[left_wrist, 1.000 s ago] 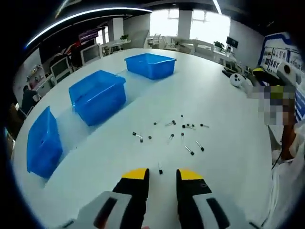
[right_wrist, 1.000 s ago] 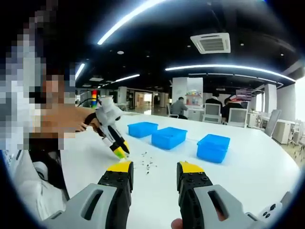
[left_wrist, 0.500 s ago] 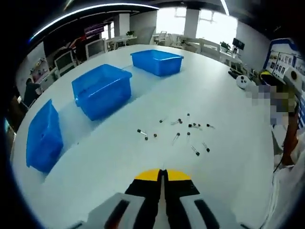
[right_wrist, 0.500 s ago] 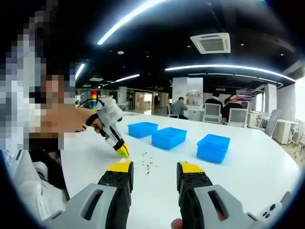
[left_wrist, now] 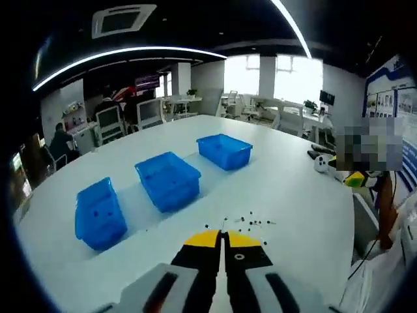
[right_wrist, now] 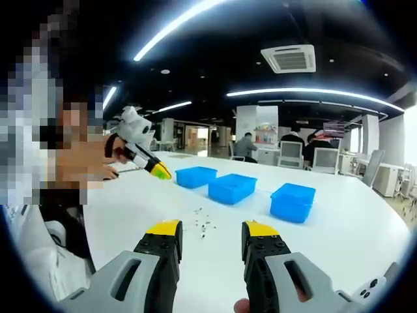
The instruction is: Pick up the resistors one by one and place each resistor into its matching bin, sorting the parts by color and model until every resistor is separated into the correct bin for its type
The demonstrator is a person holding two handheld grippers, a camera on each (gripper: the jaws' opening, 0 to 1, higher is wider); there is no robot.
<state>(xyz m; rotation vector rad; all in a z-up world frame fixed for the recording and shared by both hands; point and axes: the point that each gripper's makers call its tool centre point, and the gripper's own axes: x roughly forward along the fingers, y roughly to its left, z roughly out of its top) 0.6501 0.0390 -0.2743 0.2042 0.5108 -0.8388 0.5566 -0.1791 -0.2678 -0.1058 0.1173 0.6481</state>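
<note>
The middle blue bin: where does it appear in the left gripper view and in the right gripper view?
Left gripper view: the middle blue bin sits left of centre, between two other bins, above the shut left tool.
Right gripper view: it sits just right of centre, above the open right tool.
Shared landmark: the scattered resistors on the white table.

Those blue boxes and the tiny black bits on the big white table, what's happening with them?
A person is sorting small resistors into three blue bins on a white table. The left gripper is shut and raised above the table; whether a resistor sits between its tips is too small to tell. The right gripper is open and holds nothing. Most resistors lie scattered near the bins, unsorted.
</note>
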